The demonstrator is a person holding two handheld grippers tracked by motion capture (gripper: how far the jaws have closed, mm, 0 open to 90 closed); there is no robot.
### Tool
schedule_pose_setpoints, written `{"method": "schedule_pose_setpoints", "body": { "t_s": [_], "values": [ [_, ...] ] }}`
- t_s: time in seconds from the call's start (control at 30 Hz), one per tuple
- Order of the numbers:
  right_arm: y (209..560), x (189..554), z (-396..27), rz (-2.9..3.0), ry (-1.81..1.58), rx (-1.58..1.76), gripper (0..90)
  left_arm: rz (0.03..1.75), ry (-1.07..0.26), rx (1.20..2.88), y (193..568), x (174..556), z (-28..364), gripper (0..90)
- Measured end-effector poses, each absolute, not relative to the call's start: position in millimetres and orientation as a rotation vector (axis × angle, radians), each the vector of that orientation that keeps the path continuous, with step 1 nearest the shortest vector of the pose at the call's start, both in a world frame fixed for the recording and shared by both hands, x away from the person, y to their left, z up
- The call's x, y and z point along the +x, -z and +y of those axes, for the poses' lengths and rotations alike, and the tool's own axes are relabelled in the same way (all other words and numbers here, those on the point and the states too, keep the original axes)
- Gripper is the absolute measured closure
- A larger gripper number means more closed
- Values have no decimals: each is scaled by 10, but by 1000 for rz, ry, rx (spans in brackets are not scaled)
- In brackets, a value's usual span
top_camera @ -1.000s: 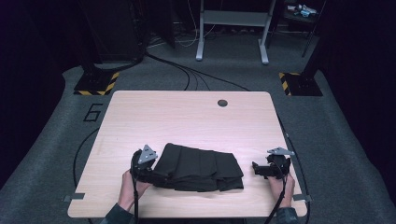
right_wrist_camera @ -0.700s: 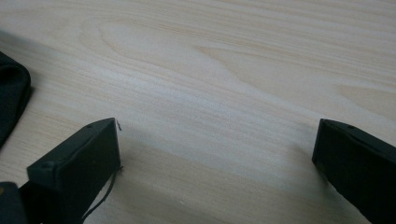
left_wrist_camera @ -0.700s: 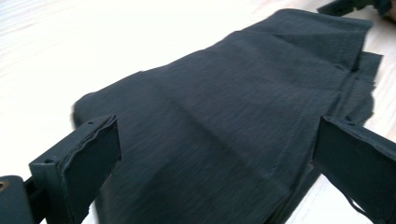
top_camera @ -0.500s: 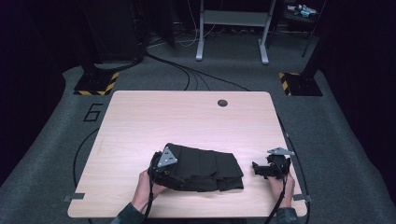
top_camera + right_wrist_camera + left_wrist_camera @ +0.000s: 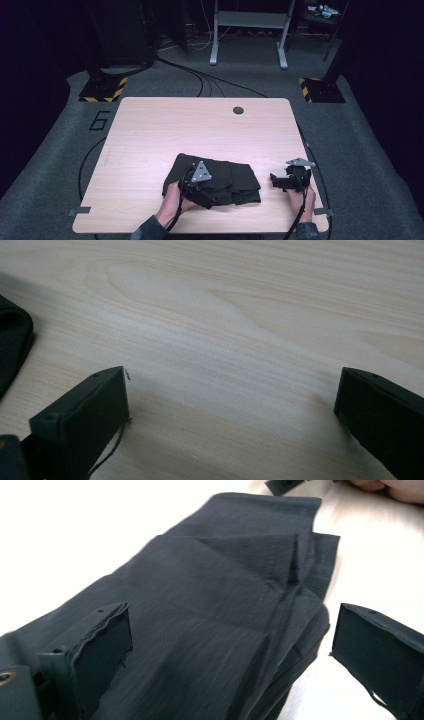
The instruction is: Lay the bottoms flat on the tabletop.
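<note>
A folded dark cloth (image 5: 235, 180) lies near the front edge of the light wooden table (image 5: 200, 130). My left gripper (image 5: 207, 196) hovers over the cloth's left half. Its jaws stand wide open in the left gripper view (image 5: 232, 630), with the creased cloth (image 5: 215, 595) spread below and between them. My right gripper (image 5: 276, 181) rests low over bare wood just right of the cloth and points left at it. It is open too (image 5: 232, 385), with nothing between its jaws, and the cloth's rounded edge (image 5: 12, 340) shows at the far left.
A round cable hole (image 5: 238, 110) sits near the table's far edge. Grey carpet, floor cables (image 5: 200, 75) and yellow-black striped stand feet (image 5: 102, 92) surround the table. Behind it stands a metal frame (image 5: 247, 30).
My left gripper has moved right from the cloth's left end to above the cloth. The right gripper has stayed where it was.
</note>
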State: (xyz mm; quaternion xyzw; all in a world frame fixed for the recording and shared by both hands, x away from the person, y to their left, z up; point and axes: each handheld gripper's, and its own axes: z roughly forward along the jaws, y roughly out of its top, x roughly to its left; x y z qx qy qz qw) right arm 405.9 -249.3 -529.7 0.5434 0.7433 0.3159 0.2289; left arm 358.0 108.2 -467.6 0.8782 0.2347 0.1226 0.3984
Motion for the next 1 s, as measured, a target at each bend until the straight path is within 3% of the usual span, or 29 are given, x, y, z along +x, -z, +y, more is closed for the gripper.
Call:
{"method": "schedule_pose_setpoints", "body": {
  "t_s": [0.4, 0.57, 0.6, 0.77, 0.8, 0.87, 1.0],
  "values": [
    [5297, 4060, -2493, 2047, -870, 1495, 3, 536, -308, 2319, 4813, 3570, 839, 146],
    [5297, 4060, -2492, 2046, -871, 1496, 2, 521, -280, 2327, 4819, 3583, 837, 248],
    [5297, 4060, -2492, 2046, -871, 1497, 3, 512, -282, 2325, 4822, 3583, 835, 321],
    [5297, 4060, -2493, 2047, -870, 1495, 3, 499, -240, 2305, 4814, 3617, 861, 506],
    [5297, 4060, -2493, 2047, -871, 1495, 3, 500, -218, 2299, 4805, 3638, 879, 506],
    [5297, 4060, -2493, 2047, -871, 1495, 3, 514, -210, 2289, 4800, 3656, 897, 613],
    [5297, 4060, -2493, 2047, -871, 1496, 3, 530, -237, 2271, 4781, 3657, 900, 692]
  ]
}}
